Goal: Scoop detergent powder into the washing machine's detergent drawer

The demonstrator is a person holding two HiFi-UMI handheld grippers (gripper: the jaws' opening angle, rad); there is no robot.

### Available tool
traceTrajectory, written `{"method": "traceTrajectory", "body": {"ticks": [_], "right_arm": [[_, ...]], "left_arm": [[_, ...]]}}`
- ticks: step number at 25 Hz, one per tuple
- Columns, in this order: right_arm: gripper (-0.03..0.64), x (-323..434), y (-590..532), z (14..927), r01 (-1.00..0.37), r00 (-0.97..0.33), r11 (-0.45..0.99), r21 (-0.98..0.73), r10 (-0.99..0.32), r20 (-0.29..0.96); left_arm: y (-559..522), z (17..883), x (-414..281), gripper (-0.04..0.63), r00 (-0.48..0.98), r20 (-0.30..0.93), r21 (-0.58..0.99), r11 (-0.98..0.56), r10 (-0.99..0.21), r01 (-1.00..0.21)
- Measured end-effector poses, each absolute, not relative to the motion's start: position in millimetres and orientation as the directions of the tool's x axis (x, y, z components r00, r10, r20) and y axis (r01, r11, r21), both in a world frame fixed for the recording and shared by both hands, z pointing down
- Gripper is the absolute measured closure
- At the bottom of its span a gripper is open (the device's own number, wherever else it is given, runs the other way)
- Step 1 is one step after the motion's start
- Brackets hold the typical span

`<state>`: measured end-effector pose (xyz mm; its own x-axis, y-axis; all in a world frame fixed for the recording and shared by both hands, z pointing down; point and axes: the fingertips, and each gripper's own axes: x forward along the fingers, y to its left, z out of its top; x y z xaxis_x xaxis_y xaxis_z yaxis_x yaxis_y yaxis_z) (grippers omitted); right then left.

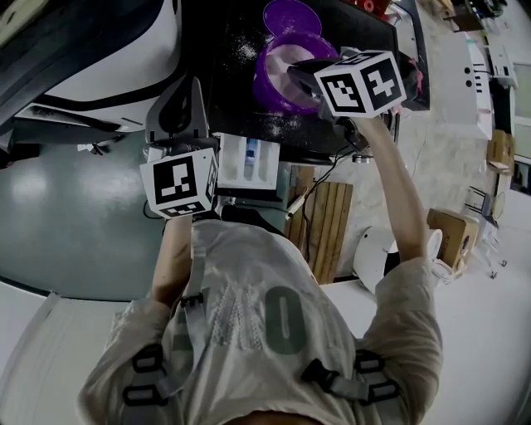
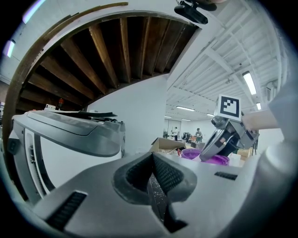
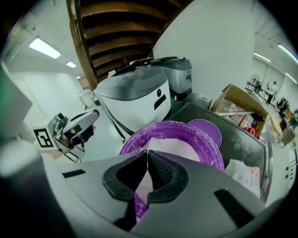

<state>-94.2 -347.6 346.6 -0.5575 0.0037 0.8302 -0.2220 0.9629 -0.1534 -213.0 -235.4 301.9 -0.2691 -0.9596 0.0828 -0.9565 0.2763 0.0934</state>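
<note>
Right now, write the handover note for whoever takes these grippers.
Left claw: shut, empty, beside the pulled-out detergent drawer.
Right claw: shut, over the open purple tub of powder; no scoop visible.
Done: lid off, lying beyond the tub; drawer out.
Left: scoop powder and tip it into the drawer.

Wooden slat panel (image 1: 322, 224) nr white round obj (image 1: 373, 257); cardboard box (image 3: 233, 97), flaps open.
</note>
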Motion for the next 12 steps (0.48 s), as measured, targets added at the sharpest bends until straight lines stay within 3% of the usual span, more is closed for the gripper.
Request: {"method": "traceTrajectory", "body": {"ticks": [12], "right_arm": [[0.607,-75.9,-351.2,316.9,-0.367,-0.778,0.783,-0.502,0.036,0.627]], "left_arm": [[-241.4,289.3,-200.0,0.575,-0.236,0.064,0.067,0.240,-0.970,-0.968]]}}
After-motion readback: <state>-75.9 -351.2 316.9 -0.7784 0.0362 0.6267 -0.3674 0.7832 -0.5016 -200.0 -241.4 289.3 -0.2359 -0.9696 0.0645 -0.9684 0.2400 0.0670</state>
